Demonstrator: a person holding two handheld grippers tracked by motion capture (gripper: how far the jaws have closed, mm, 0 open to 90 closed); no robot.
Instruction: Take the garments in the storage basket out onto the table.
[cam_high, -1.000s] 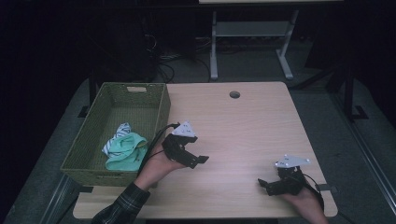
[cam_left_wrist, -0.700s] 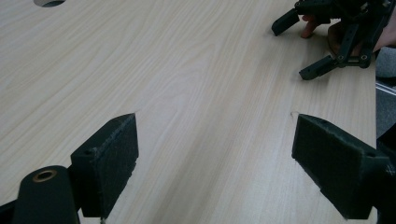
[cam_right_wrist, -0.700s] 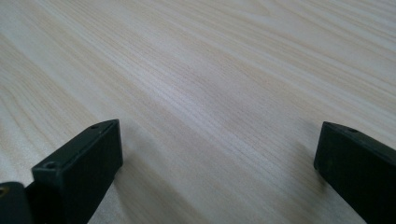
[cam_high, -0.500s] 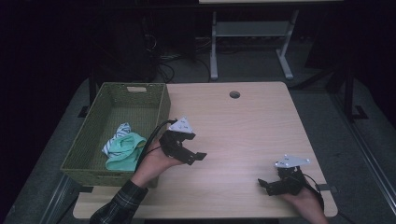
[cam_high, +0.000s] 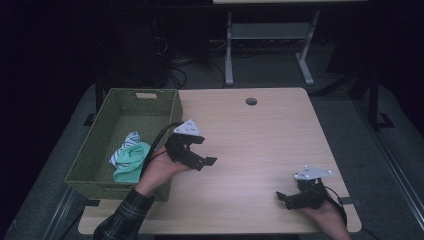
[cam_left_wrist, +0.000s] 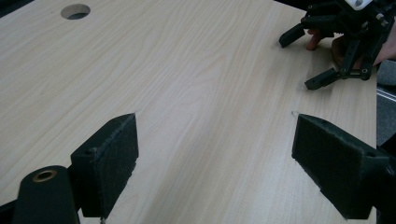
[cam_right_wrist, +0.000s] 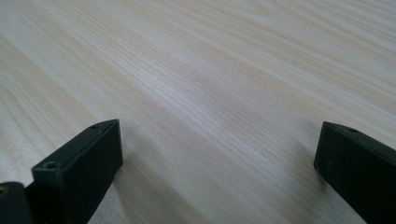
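Two hand-held grippers, both empty, jaws standing wide apart. Landmark: green woven basket (cam_high: 95, 150) at the near-left edge of the wooden surface (cam_high: 260, 140).

Item 1: left hand-held gripper (cam_high: 200, 159), held just beside the basket's right wall, above the surface, jaws spread with bare wood between the pads (cam_left_wrist: 112, 158).

Item 2: right hand-held gripper (cam_high: 287, 199), well apart from the basket, at the near-right corner of the surface, low over the wood, jaws parted, nothing between them.

Item 3: bundle of cloth (cam_high: 129, 159), mint green with a striped white piece, lying crumpled inside the basket toward its near end, close to the wall nearest the left hand-held gripper. Judged soft, light, limp; not fragile and unlikely to slip from padded jaws. It would likely sag and unfold when lifted. Best hold: a raised fold at the top of the heap, pinched through several layers.

Item 4: round cable hole (cam_high: 251, 101), far side of the surface, right of the basket.
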